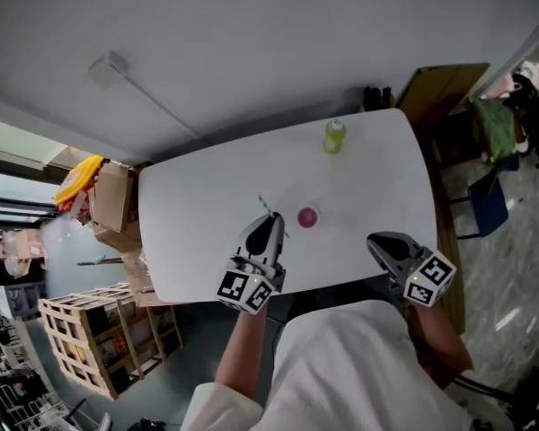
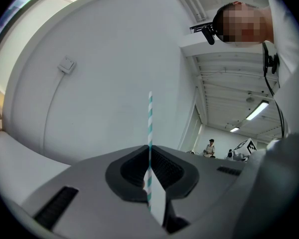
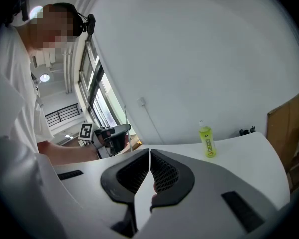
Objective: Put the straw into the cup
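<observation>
My left gripper point(image 1: 271, 222) point(image 2: 149, 151) is shut on a teal-and-white striped straw point(image 2: 150, 121), which stands up out of its jaws and shows as a thin line point(image 1: 266, 206) past the tips in the head view. A small pink cup point(image 1: 307, 216) stands on the white table point(image 1: 368, 169), just to the right of the left gripper's tips. My right gripper point(image 1: 382, 246) point(image 3: 149, 153) hovers over the table's near right edge, shut with nothing between its jaws.
A yellow-green bottle point(image 1: 333, 136) point(image 3: 207, 141) stands at the table's far side. Cardboard boxes point(image 1: 112, 205) and a wooden crate point(image 1: 94, 335) lie left of the table. A brown board point(image 1: 440, 88) and a chair point(image 1: 485, 200) are on the right.
</observation>
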Available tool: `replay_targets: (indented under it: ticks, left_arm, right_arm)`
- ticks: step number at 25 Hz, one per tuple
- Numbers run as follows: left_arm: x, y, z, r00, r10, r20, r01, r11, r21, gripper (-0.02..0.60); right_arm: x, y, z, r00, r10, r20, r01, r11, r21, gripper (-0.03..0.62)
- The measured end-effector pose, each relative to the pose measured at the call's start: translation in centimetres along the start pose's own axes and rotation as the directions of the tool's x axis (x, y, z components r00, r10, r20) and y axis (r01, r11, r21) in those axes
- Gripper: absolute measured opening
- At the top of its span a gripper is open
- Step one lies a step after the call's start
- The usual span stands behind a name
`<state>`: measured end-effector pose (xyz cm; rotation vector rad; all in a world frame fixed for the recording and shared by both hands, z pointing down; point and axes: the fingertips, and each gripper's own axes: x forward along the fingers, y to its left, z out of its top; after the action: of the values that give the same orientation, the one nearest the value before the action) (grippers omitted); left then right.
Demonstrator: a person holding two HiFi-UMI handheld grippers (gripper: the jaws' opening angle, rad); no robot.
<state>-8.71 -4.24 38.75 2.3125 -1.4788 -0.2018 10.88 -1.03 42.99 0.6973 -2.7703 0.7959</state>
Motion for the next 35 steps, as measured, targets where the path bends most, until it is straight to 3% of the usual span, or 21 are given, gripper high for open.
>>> replay_targets:
  ticks: [17, 35]
  left_arm:
    - [4.4, 3.0, -6.7, 0.998, 0.05, -0.034, -0.052, 0.997, -0.063, 0.014]
    - [6.3, 6.5, -15.2, 0.991, 0.105, -0.081, -0.114, 0.987, -0.115, 0.014]
  right_arm:
    - [1.9, -2.8, -2.1, 0.993, 0.065, -0.094, -0.063, 0.998, 0.024, 0.037]
    - [1.5, -5.3, -4.5, 0.987, 0.05, -0.151, -0.041, 0.997, 0.06, 0.037]
